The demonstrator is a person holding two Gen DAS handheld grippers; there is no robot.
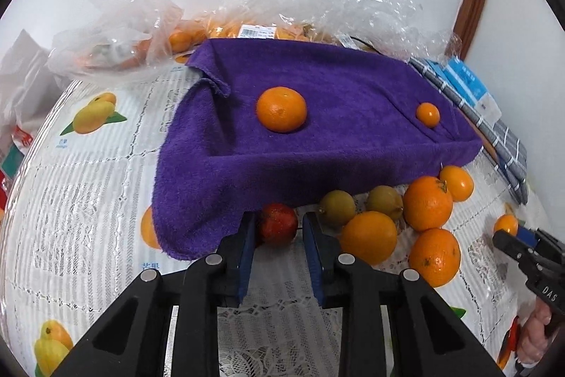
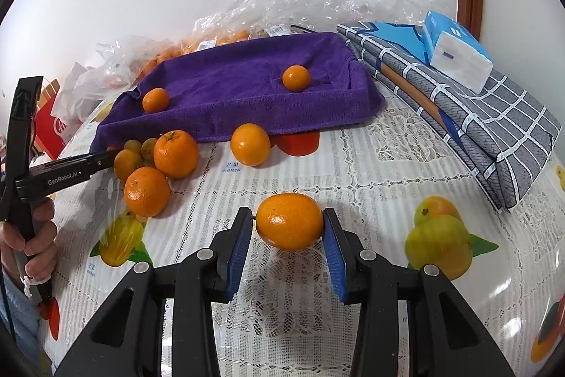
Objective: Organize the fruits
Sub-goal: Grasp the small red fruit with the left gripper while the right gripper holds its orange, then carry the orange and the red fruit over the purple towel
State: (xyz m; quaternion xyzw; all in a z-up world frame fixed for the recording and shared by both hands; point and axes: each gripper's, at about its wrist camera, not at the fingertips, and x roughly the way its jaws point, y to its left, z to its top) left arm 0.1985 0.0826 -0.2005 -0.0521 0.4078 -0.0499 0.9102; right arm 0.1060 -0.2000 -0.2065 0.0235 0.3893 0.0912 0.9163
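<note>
The left gripper (image 1: pixel 277 228) pinches a red fruit (image 1: pixel 278 222) at the purple towel's (image 1: pixel 317 136) front edge; the right gripper (image 2: pixel 289 228) clamps a small orange (image 2: pixel 289 221) above the tablecloth (image 2: pixel 353 165), while 2 oranges lie on the towel

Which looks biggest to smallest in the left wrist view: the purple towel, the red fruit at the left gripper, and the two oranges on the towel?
1. purple towel
2. larger orange on it
3. red fruit, looks roughly similar; partly hidden and nearer, so unsure
4. small orange, farther right
</note>
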